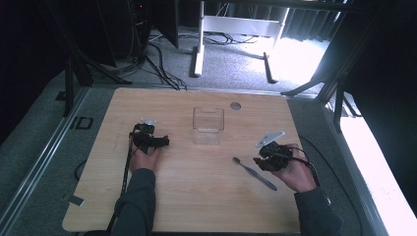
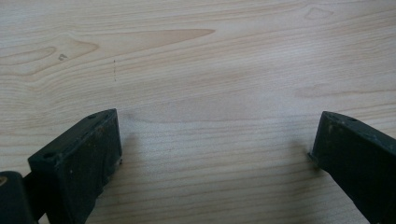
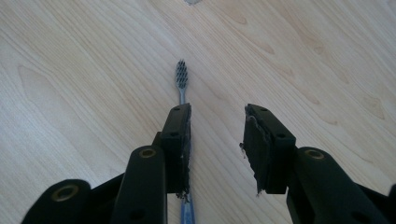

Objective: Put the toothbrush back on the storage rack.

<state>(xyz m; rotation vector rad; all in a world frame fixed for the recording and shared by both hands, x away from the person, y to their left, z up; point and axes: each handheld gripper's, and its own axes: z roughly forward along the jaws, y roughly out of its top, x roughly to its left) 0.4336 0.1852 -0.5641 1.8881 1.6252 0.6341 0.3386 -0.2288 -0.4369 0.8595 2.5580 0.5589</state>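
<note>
1. Step in hand: picking up the toothbrush, lying flat on the surface before the right gripper.
2. Right fingers parted, one beside the handle, nothing clamped; left gripper released, idle.
3. Next: centring over the handle, then clenching.
4. Clear box well apart; nothing blocking.

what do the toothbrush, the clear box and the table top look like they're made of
Toothbrush: likely plastic, with a slim bluish handle and dark bristle tufts.
Clear box: see-through with glossy edges, probably acrylic or another hard plastic, possibly glass.
Table top: pale wood grain with a matte sheen, either wood or laminate.
</note>
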